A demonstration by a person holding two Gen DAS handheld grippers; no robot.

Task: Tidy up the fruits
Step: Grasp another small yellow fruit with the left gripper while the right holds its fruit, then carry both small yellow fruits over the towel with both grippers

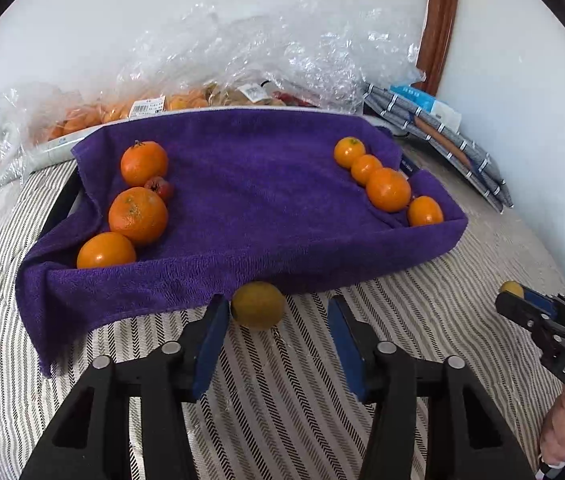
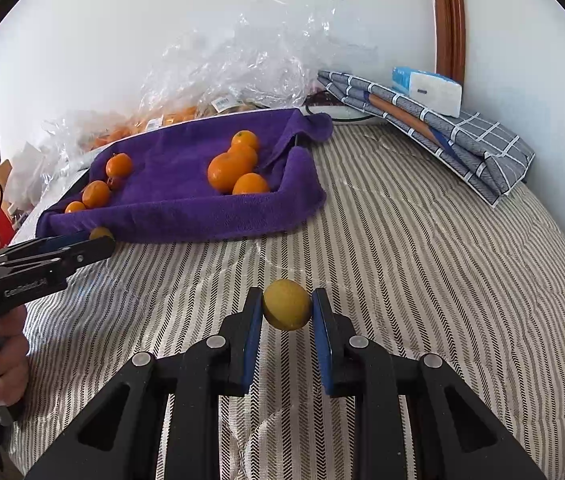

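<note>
Right tongs [image 2: 287,306] clenched on yellow fruit [image 2: 287,305], lifted above striped bed [image 2: 422,260]. Left tongs [image 1: 278,312] released, second yellow fruit [image 1: 257,305] against left pad only, beside purple towel [image 1: 242,200]. Next, probably: carry into towel-lined tray. Beyond: oranges [image 1: 138,214] left side, smaller oranges [image 1: 388,189] right.

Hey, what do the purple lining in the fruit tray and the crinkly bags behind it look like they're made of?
Purple lining: looks like terry or microfibre towel cloth, matte, with a fuzzy pile and soft folds draped over the tray's edges. Crinkly bags: thin clear plastic film, glossy, with sharp creases, bright glints and price labels showing.
</note>
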